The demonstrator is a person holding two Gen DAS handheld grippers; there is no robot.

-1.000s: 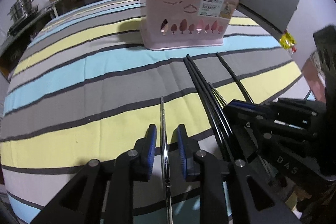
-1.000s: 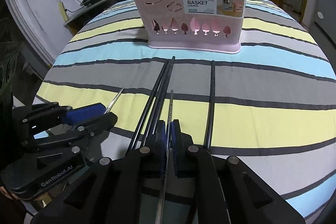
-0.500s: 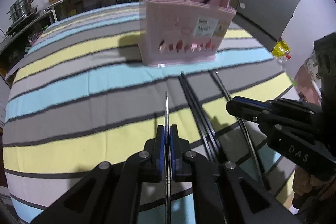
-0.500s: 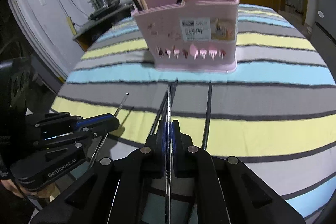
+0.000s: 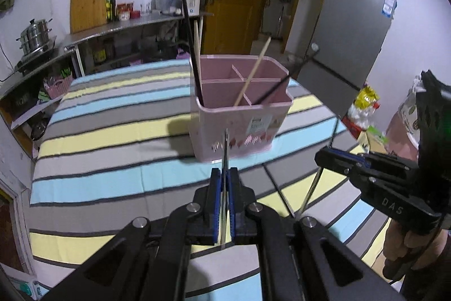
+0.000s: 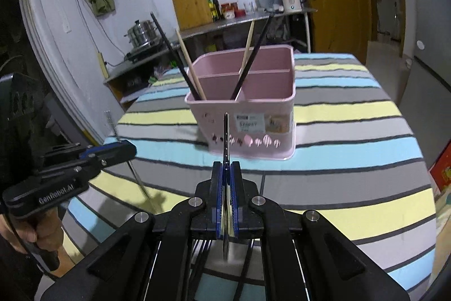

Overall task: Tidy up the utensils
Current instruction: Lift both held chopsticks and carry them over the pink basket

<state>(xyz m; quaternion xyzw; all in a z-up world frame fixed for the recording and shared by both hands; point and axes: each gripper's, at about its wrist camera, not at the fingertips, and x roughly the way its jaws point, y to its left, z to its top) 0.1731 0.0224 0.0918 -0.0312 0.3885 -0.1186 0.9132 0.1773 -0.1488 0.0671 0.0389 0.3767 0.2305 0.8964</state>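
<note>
On striped cloth [image 5: 112, 137], pink basket [image 5: 242, 129], chopsticks [image 5: 252, 72] inside

Desk [image 6: 352, 114] under a cloth striped grey, yellow and pale blue with thin dark lines. Pink divided basket [image 6: 270, 109] upright near the far edge, about midway across. Black chopsticks [image 5: 277, 189] flat on the near part, count probably three, mostly hidden.

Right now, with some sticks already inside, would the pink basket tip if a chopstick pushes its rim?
Possibly. The pink basket looks like light plastic and stands tall. Its wide flat base on the striped cloth should resist. The leaning chopsticks inside probably add little weight.
</note>
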